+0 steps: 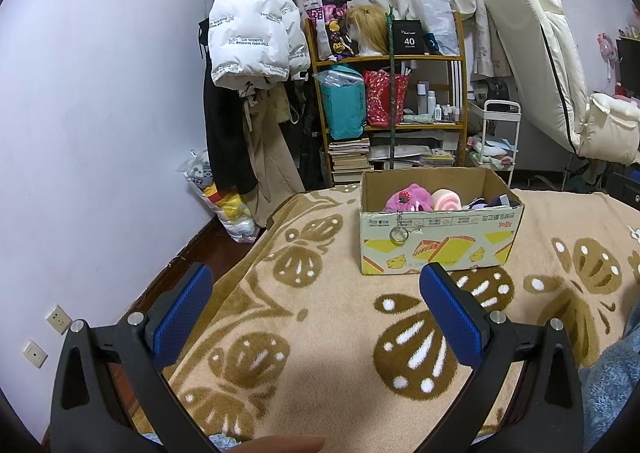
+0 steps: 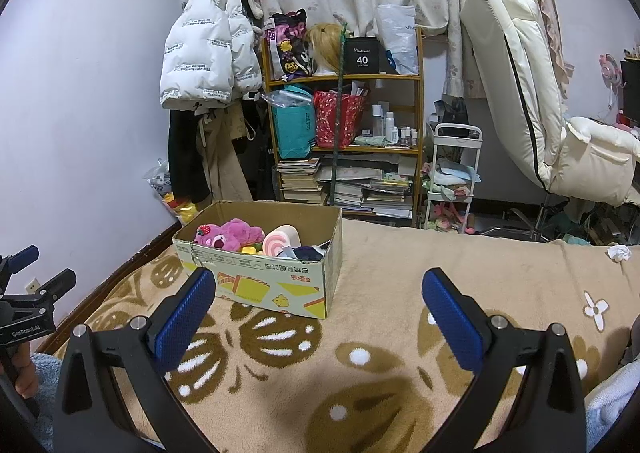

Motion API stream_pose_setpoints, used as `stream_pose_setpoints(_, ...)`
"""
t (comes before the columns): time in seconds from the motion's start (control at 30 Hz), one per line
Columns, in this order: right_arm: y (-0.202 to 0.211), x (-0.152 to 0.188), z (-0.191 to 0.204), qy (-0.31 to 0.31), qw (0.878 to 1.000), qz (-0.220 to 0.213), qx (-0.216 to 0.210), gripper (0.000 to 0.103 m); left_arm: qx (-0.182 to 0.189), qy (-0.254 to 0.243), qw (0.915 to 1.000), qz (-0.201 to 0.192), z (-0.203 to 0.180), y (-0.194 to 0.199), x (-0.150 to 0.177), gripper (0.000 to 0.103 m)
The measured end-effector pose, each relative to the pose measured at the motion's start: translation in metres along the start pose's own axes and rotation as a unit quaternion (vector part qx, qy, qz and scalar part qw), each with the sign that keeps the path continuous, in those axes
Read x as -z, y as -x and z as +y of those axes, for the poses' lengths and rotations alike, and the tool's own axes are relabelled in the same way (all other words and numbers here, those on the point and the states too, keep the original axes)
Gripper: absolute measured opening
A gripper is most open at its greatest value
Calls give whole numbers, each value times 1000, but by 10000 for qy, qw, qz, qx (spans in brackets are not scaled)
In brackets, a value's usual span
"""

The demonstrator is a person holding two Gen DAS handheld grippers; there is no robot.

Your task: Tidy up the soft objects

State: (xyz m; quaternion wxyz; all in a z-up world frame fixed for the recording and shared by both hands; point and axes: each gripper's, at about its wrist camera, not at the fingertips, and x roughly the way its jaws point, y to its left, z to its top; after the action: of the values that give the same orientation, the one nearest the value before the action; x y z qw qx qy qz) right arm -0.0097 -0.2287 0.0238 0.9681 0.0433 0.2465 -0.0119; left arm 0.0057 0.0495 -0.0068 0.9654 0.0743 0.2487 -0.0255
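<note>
1. Left gripper: jaws spread wide, nothing between the blue pads. It hovers over the blanket, short of the cardboard box.
2. Right gripper: also wide open and empty, near side of the box, box sitting ahead-left of it.
3. Box is the landmark. It sits on the blanket with flaps open, shelf unit behind it.
4. Box contents: pink plush bear at the left end, pink-white swirl cushion in the middle, dark fabric items at the right end. A bit of yellow shows between bear and cushion; can't tell what it is.
5. A keyring on a chain hangs over the box's front wall, outside.
6. No loose soft toy visible on the blanket near the box. Small white crumpled thing lies well right of the box; can't identify it.
7. My read: collecting looks mostly done; the step in hand is finding the next item or finishing.
8. To do it well: keep jaws open on approach, pinch plush mid-body, and release inside the box toward the freer right end, clear of the rim.
</note>
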Motion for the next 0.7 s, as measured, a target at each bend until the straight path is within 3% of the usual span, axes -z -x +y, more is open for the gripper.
stream_pose_setpoints(0.7,0,0,-2,6,10000,17,-7,103,-1,-125,9999,-6,-5,1,1,102)
